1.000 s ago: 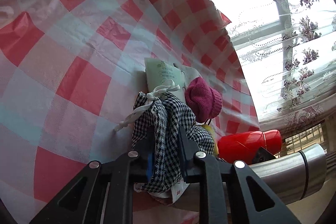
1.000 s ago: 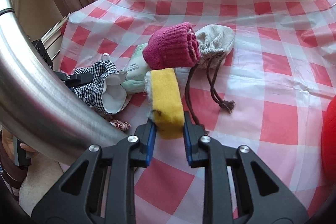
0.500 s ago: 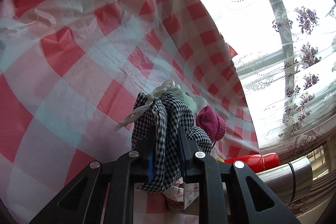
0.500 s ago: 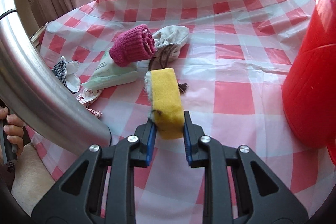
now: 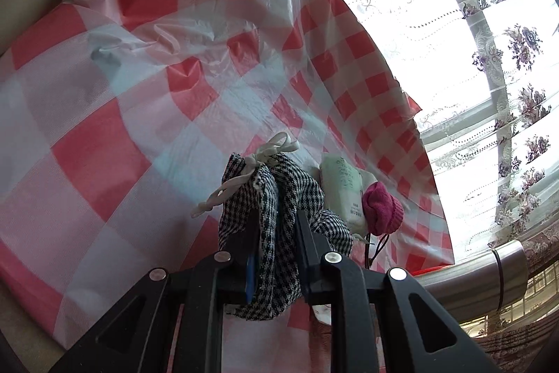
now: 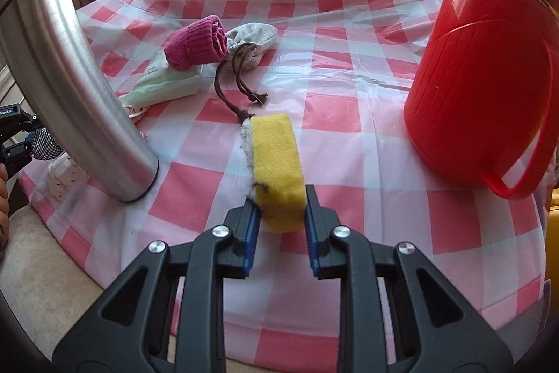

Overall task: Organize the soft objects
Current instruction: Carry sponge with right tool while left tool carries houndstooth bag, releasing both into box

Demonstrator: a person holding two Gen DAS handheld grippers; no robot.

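left claw (image 5: 272, 233) clamps a houndstooth pouch (image 5: 279, 198), right claw (image 6: 281, 215) a yellow sponge (image 6: 276, 163); wipes pack (image 5: 344, 191) print unreadable.

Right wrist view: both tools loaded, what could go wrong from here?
1. The yellow foam sponge is pinched only at its near end by the right tool; it may sag or slip.
2. The tall red plastic jug stands close by; a swing right could hit it.

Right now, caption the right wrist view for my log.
Right gripper holds a yellow sponge above the checked tablecloth, red jug beside it.
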